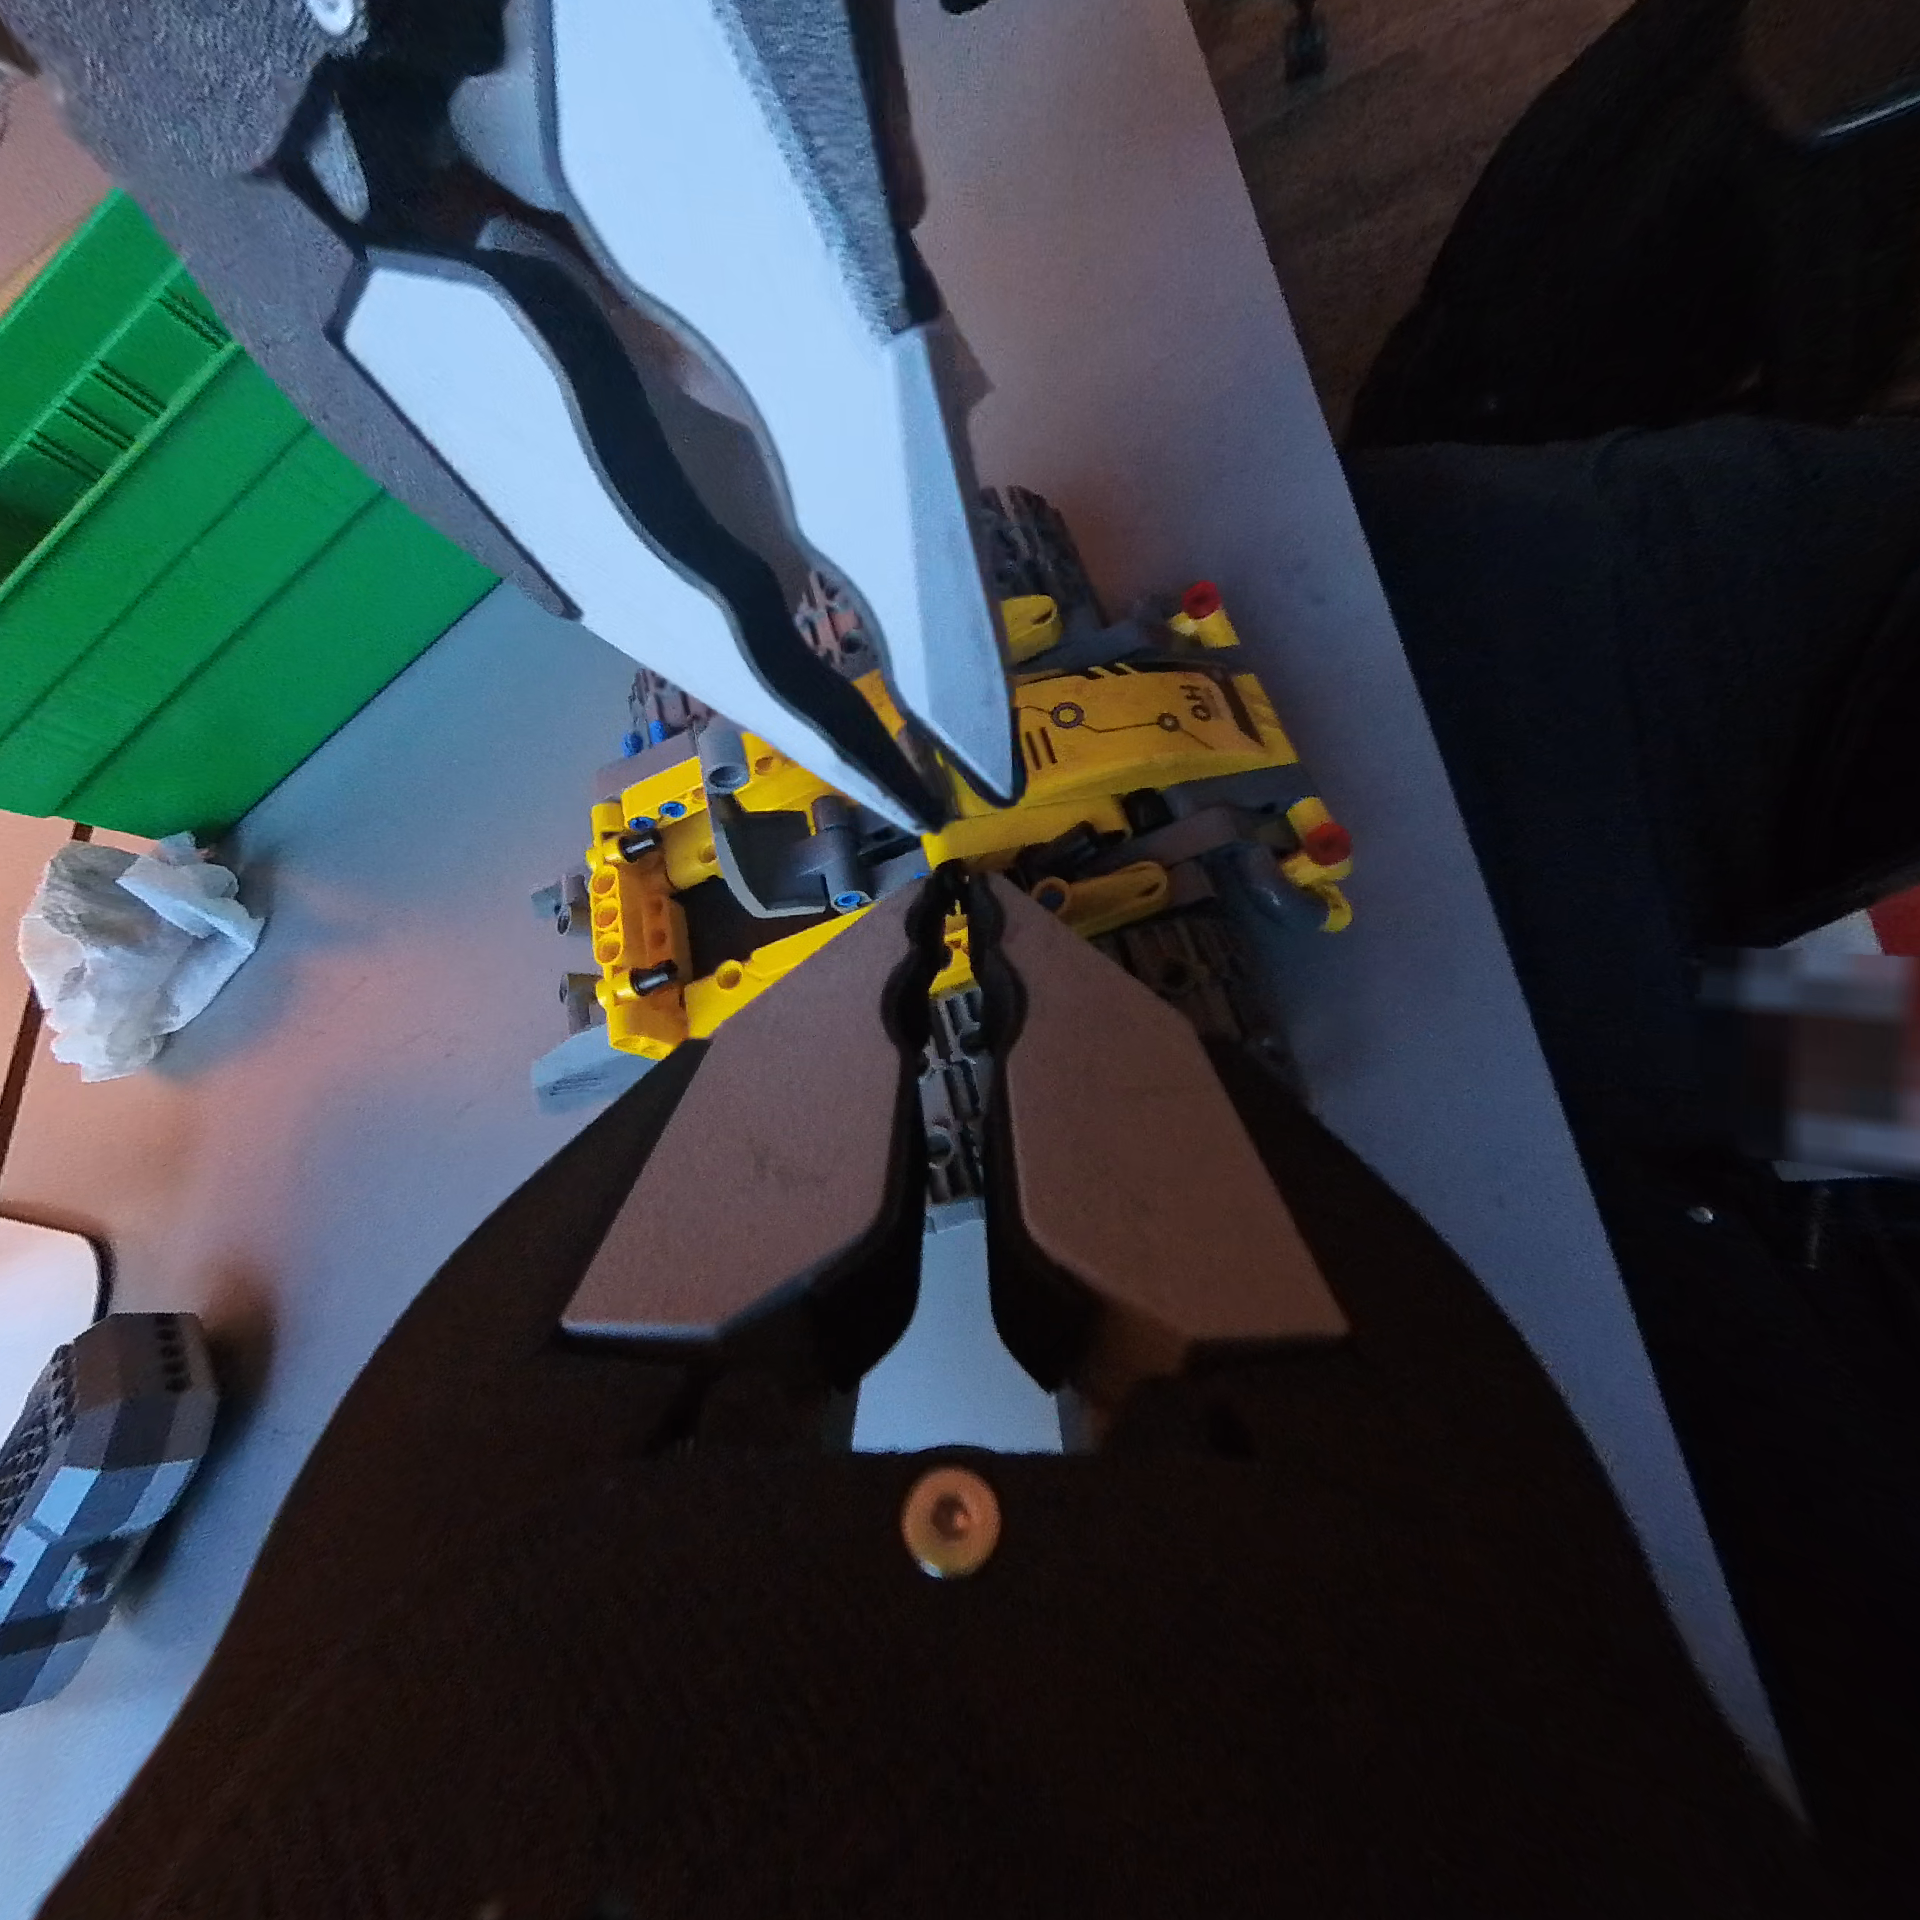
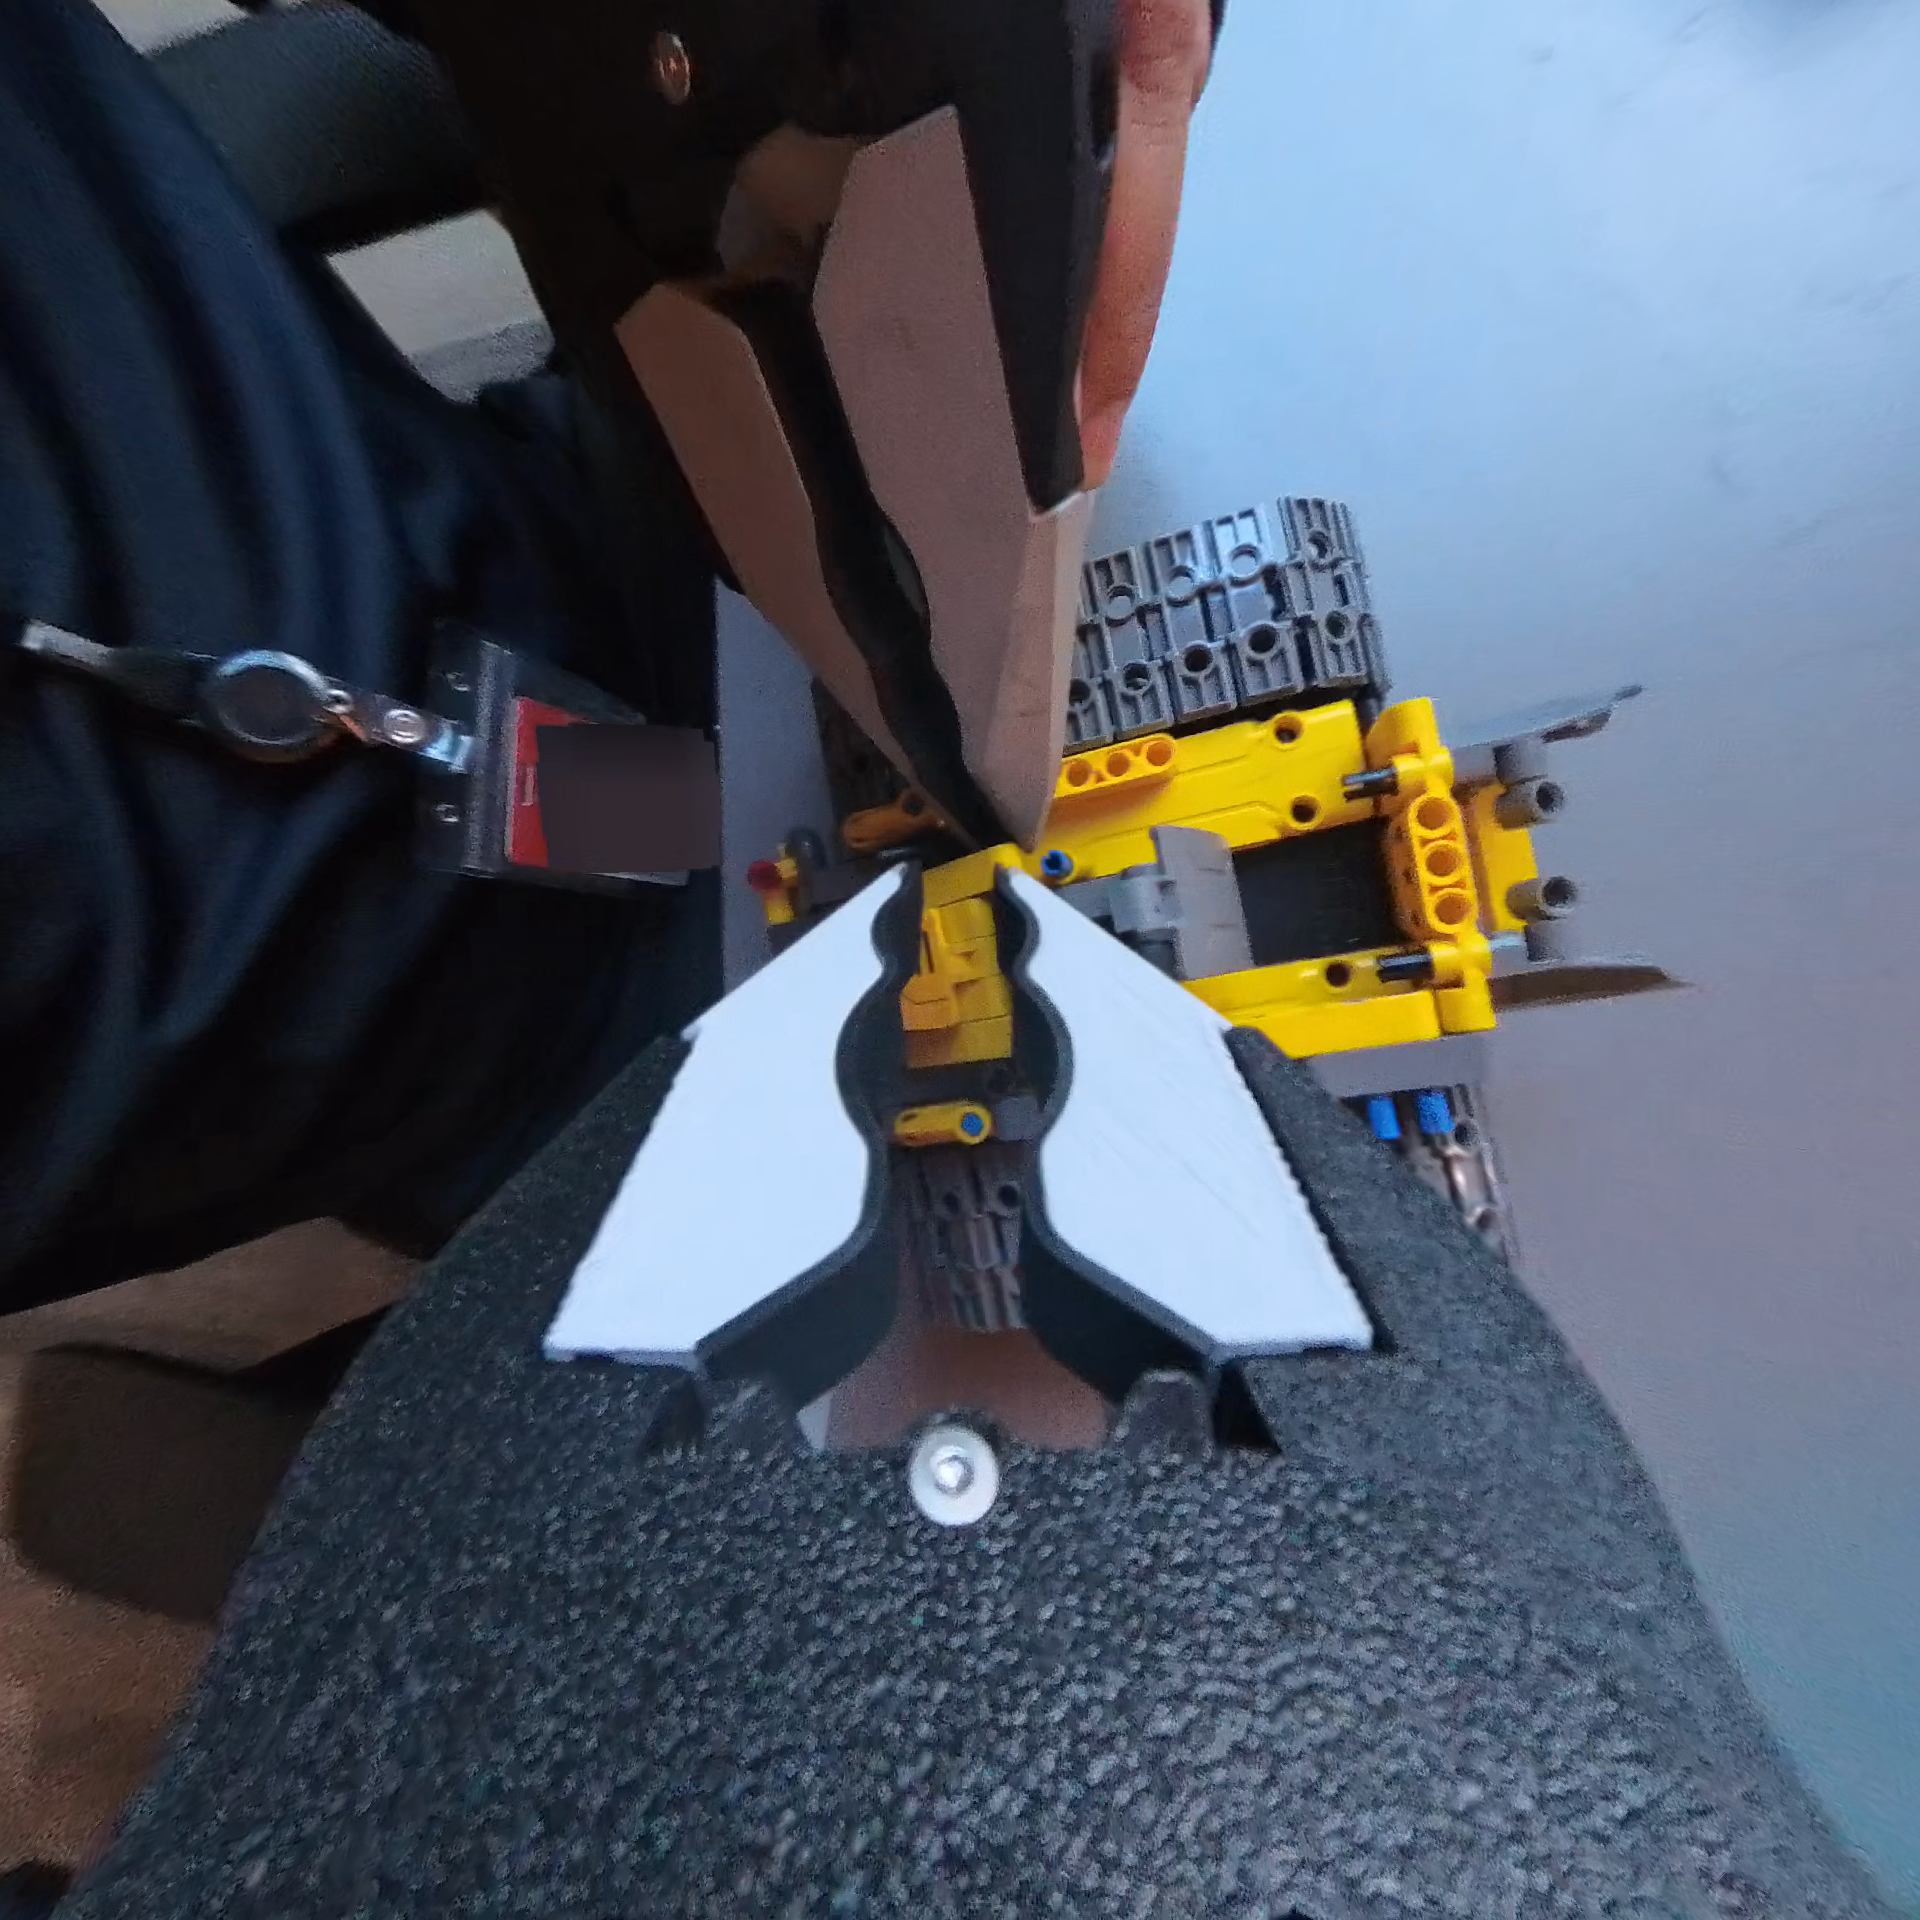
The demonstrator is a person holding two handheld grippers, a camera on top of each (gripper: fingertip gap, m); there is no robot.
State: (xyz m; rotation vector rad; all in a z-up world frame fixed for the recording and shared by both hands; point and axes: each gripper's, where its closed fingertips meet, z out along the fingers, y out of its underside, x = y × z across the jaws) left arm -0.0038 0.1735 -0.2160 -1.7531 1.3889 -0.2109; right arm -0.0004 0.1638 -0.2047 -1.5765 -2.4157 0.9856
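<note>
Your left gripper (image 1: 951, 883) has smooth tan wedge fingers with wavy black inner pads, set on a black body. Its tips are drawn nearly together, pinching a small black bit at the top of the yellow brick-built tracked vehicle (image 1: 1143, 748) directly ahead of them; what that bit is, you cannot tell.

Your right gripper (image 2: 956, 883) has pale ribbed fingers on a coarse, speckled grey body. Its fingers stand a little apart, straddling a yellow block of the same vehicle (image 2: 1299, 769) with the scalloped pads touching both sides. In your left wrist view this gripper (image 1: 935, 810) comes in from above, its points meeting yours tip to tip over the model.

The vehicle is studded yellow beams with dark grey linked treads (image 2: 1226, 613) along each flank, lying on a smooth pale table (image 1: 416, 790).

Left of your left gripper, well apart, lie a crumpled white wad (image 1: 135, 945) and, beyond it, a ribbed green crate (image 1: 177, 561). To its right the table edge (image 1: 1382, 582) runs close beside the vehicle, with a person's dark clothing (image 1: 1662, 623) past it.
</note>
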